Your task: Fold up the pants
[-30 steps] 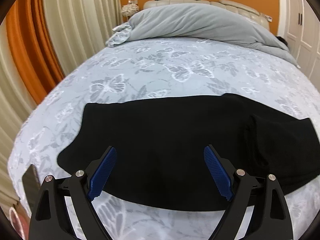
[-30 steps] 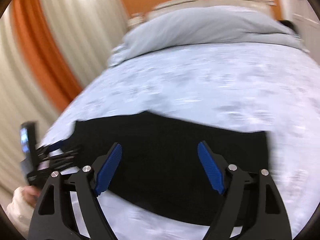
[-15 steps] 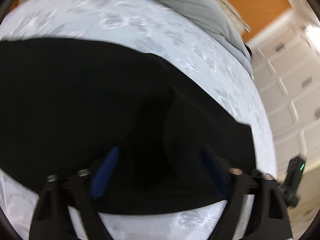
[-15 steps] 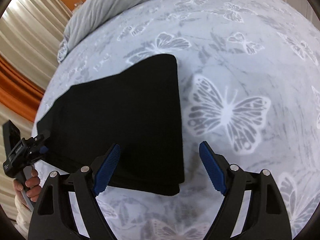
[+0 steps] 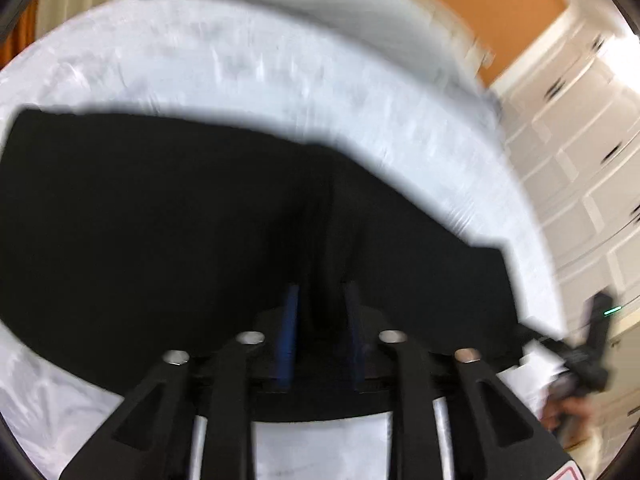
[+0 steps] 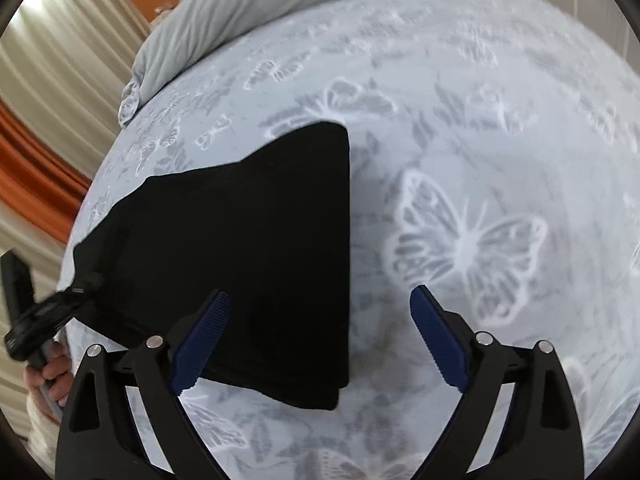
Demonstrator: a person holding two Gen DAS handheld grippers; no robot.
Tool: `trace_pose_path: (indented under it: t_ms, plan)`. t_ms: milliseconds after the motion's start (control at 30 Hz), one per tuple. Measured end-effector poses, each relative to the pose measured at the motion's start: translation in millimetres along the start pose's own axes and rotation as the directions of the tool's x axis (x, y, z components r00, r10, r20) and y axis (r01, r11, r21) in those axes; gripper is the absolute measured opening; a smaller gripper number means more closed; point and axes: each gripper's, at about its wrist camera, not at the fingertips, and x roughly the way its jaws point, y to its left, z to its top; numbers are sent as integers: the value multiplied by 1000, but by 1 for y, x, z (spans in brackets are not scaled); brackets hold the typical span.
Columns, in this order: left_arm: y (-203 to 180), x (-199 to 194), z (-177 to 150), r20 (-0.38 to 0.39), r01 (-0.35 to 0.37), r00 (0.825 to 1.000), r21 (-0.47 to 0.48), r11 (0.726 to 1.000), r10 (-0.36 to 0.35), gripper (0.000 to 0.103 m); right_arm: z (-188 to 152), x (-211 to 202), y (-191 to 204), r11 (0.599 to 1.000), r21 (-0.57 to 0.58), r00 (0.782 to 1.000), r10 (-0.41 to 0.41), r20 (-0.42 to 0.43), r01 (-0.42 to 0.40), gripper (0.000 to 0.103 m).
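A: Where were the pants?

B: Flat on the bed, folded lengthwise, near its front edge. A second before, my left gripper hovered wide open; now its fingers had pinched shut on the near hem.

A: And the right?

B: My right gripper had swung to the pants' other end, fingers spread, straddling that corner, nothing held. I judged the crosswise fold was next.

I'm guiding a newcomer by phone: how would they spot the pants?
Find the bed with its pale butterfly-print sheet. The pants lie flat near its front edge, left of the biggest butterfly. They are the only solid black thing on that sheet.
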Motion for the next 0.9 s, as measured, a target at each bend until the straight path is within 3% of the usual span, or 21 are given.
trace_pose_path:
  t_ms: [33,100,167,233,267,300,333,367,400,433,467,500,533,567,600,633,667,700,800,833,900]
  plan:
    - [10,-22,6,81,-42,996,-21,999,44,89,-1,3,1,1000,-3,1000,16,-11,-16,89]
    - [41,-54,9,194,-162,963,-136,977,187,92,-6,15,3,1000,-10,998,26,-48,-27,89]
    - [92,-76,12,179,-246,933,-312,917,311,92,-11,24,2,1000,-11,998,25,-51,-26,91]
    - [137,-92,6,146,-271,912,-486,830,384,91,-14,23,7,999,-40,1000,20,-19,-21,87]
    - [160,-95,1,116,-257,916,-564,785,383,91,-15,23,11,998,-56,999,35,-11,-35,77]
    - [174,-94,-1,91,-242,926,-604,760,367,91,-15,24,14,996,-55,997,76,-8,-76,47]
    - [193,-93,-7,53,-231,936,-657,718,349,91,-15,24,16,995,-44,996,93,-3,-93,33]
    - [206,-88,-11,27,-217,944,-701,679,329,91,-14,22,21,994,-46,995,101,12,-100,27]
    - [212,-85,-13,18,-207,949,-716,667,315,91,-12,20,24,994,-51,995,96,18,-95,24]
    - [216,-82,-10,19,-204,950,-718,665,312,91,-12,16,28,995,-56,996,87,33,-85,22]
    - [213,-80,-4,38,-203,947,-701,684,320,91,-11,13,30,995,-52,995,90,40,-88,21]
    - [209,-76,4,67,-176,953,-672,719,296,91,-11,7,31,994,-46,994,99,51,-96,19]
    - [207,-70,8,65,-182,954,-652,736,294,83,-11,-2,32,994,-44,992,103,68,-100,18]
    - [203,-67,7,60,-206,944,-659,724,323,76,-10,-11,31,994,-43,991,104,84,-101,18]
    - [202,-67,5,62,-220,936,-665,714,346,63,-10,-24,29,995,-42,990,93,107,-89,17]
    - [200,-70,3,77,-195,941,-674,712,330,21,-9,-33,25,995,-41,989,91,120,-87,16]
    - [202,-69,2,94,-125,963,-677,725,254,16,-11,-46,17,994,-38,987,102,124,-98,16]
    - [196,-70,0,100,-96,970,-678,729,221,16,-13,-55,9,995,-29,987,94,129,-91,16]
    - [179,-66,-6,64,-78,987,-622,779,150,16,-22,-75,-29,999,38,990,28,135,-34,16]
    - [171,-57,-11,38,-64,993,-605,794,109,17,-25,-73,-44,998,58,995,11,103,-17,17]
    - [156,-44,-18,0,-102,992,-569,816,124,21,-31,-51,-71,994,111,1000,-12,14,11,23]
